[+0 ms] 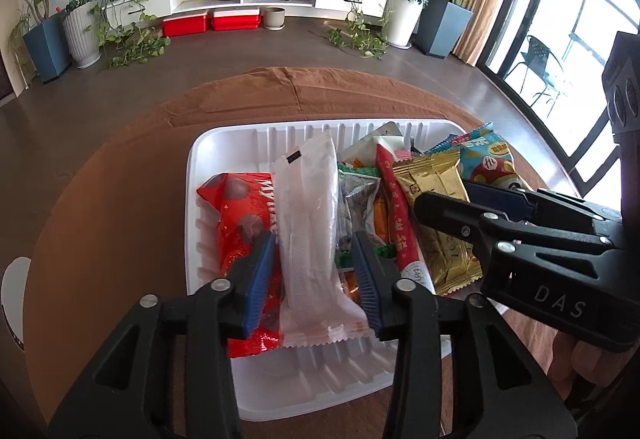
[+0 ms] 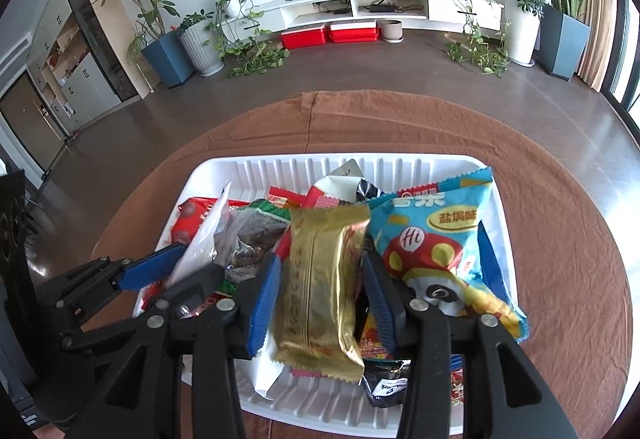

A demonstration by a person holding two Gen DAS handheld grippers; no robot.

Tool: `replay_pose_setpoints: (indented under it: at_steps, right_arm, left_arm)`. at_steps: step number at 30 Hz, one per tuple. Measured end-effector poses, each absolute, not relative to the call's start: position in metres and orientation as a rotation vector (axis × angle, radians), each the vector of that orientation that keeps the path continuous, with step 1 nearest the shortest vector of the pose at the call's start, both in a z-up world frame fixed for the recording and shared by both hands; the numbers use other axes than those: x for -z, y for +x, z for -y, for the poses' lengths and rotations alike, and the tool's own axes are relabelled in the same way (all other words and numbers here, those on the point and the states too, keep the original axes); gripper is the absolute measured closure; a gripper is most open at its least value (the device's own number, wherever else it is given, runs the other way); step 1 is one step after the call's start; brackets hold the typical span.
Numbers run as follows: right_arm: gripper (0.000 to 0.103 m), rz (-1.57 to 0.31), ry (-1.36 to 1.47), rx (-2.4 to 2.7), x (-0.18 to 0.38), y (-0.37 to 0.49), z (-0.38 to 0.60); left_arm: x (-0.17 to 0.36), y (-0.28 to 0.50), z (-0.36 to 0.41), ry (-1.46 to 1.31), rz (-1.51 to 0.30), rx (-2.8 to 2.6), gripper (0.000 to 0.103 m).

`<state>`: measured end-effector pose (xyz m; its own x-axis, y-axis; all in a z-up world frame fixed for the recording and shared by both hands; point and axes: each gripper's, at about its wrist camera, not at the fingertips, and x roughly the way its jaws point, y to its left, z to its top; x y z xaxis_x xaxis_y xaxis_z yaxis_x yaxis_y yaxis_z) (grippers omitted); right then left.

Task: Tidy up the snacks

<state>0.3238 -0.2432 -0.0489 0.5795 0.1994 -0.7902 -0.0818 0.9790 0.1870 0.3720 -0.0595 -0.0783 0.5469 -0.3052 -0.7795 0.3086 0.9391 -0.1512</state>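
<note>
Two claws are at work over the white tray point(image 1: 192, 175) on the brown-clothed desk point(image 1: 120, 175), so you seem to be mid-sort. Your left claw point(image 1: 316, 271) sits spread around the white packet point(image 1: 308, 207), pads beside it, not visibly pinching. Your right claw point(image 2: 320, 291) likewise brackets the gold packet point(image 2: 320, 279) at the tray's middle. Next, close firmly on each before lifting clear of the pile.
</note>
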Motion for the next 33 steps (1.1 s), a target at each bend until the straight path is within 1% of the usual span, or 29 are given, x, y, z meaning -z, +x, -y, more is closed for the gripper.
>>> replay_pose_setpoints:
  at_steps: [1, 3, 7, 8, 9, 10, 17, 19, 21, 23, 25, 27, 33]
  right_arm:
    - [0.055, -0.934, 0.134, -0.165, 0.047, 0.323, 0.243]
    - [0.054, -0.928, 0.131, -0.166, 0.045, 0.321, 0.243]
    - [0.051, -0.917, 0.126, -0.165, 0.043, 0.317, 0.243]
    - [0.051, -0.913, 0.124, -0.163, 0.042, 0.316, 0.244]
    - [0.051, -0.909, 0.125, -0.161, 0.041, 0.314, 0.244]
    - [0.051, -0.906, 0.129, -0.158, 0.041, 0.313, 0.246]
    - [0.042, -0.876, 0.155, -0.149, 0.035, 0.304, 0.251]
    - [0.037, -0.866, 0.167, -0.144, 0.033, 0.299, 0.252]
    - [0.028, -0.853, 0.18, -0.136, 0.03, 0.293, 0.255]
    - [0.022, -0.831, 0.202, -0.128, 0.024, 0.282, 0.258]
    - [0.017, -0.807, 0.209, -0.121, 0.019, 0.271, 0.261]
    - [0.012, -0.786, 0.208, -0.121, 0.014, 0.255, 0.262]
    - [0.008, -0.711, 0.176, -0.111, 0.002, 0.198, 0.263]
  left_arm:
    - [0.077, 0.37, 0.061, 0.002, -0.918, 0.369, 0.057]
    - [0.076, 0.368, 0.063, 0.003, -0.913, 0.377, 0.052]
    - [0.073, 0.363, 0.063, -0.001, -0.9, 0.376, 0.05]
    - [0.072, 0.362, 0.062, -0.002, -0.898, 0.372, 0.048]
    - [0.071, 0.361, 0.06, -0.004, -0.895, 0.368, 0.044]
    - [0.07, 0.359, 0.059, -0.008, -0.893, 0.365, 0.042]
    - [0.066, 0.344, 0.049, -0.02, -0.882, 0.35, 0.042]
    - [0.062, 0.338, 0.046, -0.021, -0.875, 0.341, 0.033]
    - [0.057, 0.33, 0.044, -0.015, -0.861, 0.331, 0.029]
    - [0.05, 0.317, 0.041, -0.005, -0.836, 0.326, 0.022]
    - [0.042, 0.299, 0.037, -0.006, -0.796, 0.329, 0.0]
    - [0.035, 0.282, 0.035, 0.001, -0.76, 0.331, 0.0]
    - [0.016, 0.208, 0.032, 0.042, -0.661, 0.324, 0.0]
